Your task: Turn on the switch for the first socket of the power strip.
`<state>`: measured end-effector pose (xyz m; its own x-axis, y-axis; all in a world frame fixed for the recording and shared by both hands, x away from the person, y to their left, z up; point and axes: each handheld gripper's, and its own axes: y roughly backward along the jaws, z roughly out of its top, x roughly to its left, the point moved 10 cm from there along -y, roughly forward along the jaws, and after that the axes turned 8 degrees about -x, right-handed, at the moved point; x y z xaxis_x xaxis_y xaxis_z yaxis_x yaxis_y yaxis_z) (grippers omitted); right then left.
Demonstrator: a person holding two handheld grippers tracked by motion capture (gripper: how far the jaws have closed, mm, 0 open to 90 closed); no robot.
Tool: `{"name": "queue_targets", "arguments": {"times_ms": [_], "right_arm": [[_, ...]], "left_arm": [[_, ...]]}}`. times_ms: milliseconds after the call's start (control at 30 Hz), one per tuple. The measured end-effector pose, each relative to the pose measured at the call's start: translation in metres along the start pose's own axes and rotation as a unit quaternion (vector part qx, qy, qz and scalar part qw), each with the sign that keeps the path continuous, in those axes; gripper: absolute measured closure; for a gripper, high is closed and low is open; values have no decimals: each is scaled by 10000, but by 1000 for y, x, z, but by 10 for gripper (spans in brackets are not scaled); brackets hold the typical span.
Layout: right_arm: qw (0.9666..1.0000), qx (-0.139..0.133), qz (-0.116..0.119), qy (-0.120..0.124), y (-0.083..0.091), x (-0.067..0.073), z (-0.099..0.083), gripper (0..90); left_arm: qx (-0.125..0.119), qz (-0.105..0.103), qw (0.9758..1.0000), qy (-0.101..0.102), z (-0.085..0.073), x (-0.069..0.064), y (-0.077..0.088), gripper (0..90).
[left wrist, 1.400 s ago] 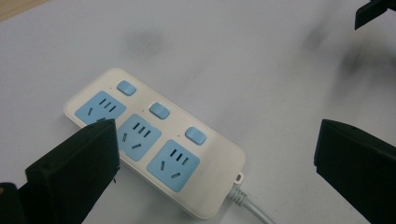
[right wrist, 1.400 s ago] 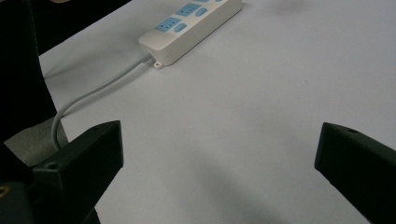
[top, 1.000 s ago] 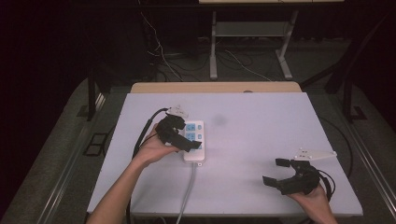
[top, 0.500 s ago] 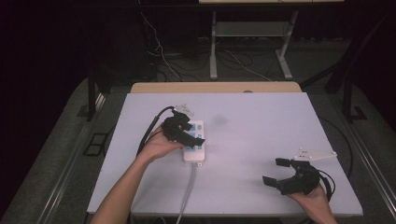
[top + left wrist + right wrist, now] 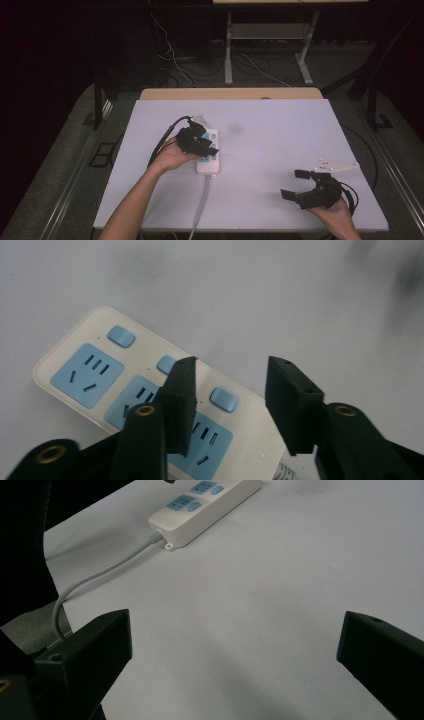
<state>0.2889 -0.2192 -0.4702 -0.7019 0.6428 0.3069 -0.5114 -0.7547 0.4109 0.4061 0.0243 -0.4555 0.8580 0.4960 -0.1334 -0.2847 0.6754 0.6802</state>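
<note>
A: Where is the power strip point(image 5: 208, 154)?

B: It lies flat on the white bench point(image 5: 280, 150), a little toward nine o'clock from the bench's middle. Its long side runs from twelve to six o'clock, and its grey cord point(image 5: 201, 205) leaves the six o'clock end and runs off the near edge.

A: And the left hand-held gripper point(image 5: 202, 142)?

B: It sits right over the strip. In the left gripper view, the left hand-held gripper point(image 5: 227, 390) has its jaws partly apart, and they have just been closing. One jaw lies across the blue sockets. A blue switch point(image 5: 223, 399) shows in the gap between them. The other jaw is over the strip's edge near three o'clock. The pads press on nothing that I can see, so I call it released.

A: The right one?

B: The right hand-held gripper point(image 5: 300, 184) rests near the five o'clock corner of the bench, well apart from the strip. Its jaws stand wide open with only bare bench between them.
</note>
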Motion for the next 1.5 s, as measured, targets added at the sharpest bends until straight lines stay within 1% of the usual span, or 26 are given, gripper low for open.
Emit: {"name": "queue_targets", "arguments": {"times_ms": [33,67,100,133,167,200,267,367,500,567,700,767,833,1000,1067,1133,1267,1433,1500], "right_arm": [[10000,5,-1,4,0,0,0,7],[10000,8,-2,11,0,0,0,7],[10000,8,-2,11,0,0,0,7],[10000,9,0,10,0,0,0,7],[10000,7,0,7,0,0,0,7],[10000,7,0,7,0,0,0,7],[10000,5,2,12,0,0,0,7],[10000,8,-1,4,0,0,0,7],[10000,16,-1,14,0,0,0,7],[10000,16,0,18,0,0,0,7],[10000,6,5,15,0,0,0,7],[10000,8,4,16,0,0,0,7],[10000,-2,1,17,0,0,0,7],[10000,-23,-31,19,1,-1,0,7],[9999,-87,-71,58,2,-1,3,7],[9998,-161,-93,59,3,0,5,7],[9997,-199,-121,72,4,-1,6,7],[9996,-222,-131,79,4,-1,7,8],[9996,-222,-129,79,4,0,7,7]], "left_arm": [[3,3,10000,9,0,0,-1,601],[36,6,10000,18,-1,1,-2,649],[50,17,10000,10,-2,2,-3,649],[58,17,10000,7,-2,2,-4,673],[89,5,10000,4,-3,3,-5,722],[89,4,10000,16,-3,3,-6,722],[145,-5,9999,13,-5,4,-8,771],[183,-74,9998,41,-7,3,-12,835],[244,-87,9997,29,-8,2,-17,881],[304,-78,9995,-26,-10,2,-19,889],[383,-18,9992,-68,-12,3,-23,892],[390,-14,9992,-38,-13,3,-25,892],[452,-22,9990,-60,-14,4,-26,893],[441,-88,9990,67,-14,3,-27,893],[452,-109,9989,28,-16,3,-27,895],[408,-97,9991,4,-17,3,-27,897],[385,-87,9992,33,-18,3,-28,899],[426,-29,9991,32,-19,3,-29,900],[363,13,9993,24,-19,3,-29,900]]}}
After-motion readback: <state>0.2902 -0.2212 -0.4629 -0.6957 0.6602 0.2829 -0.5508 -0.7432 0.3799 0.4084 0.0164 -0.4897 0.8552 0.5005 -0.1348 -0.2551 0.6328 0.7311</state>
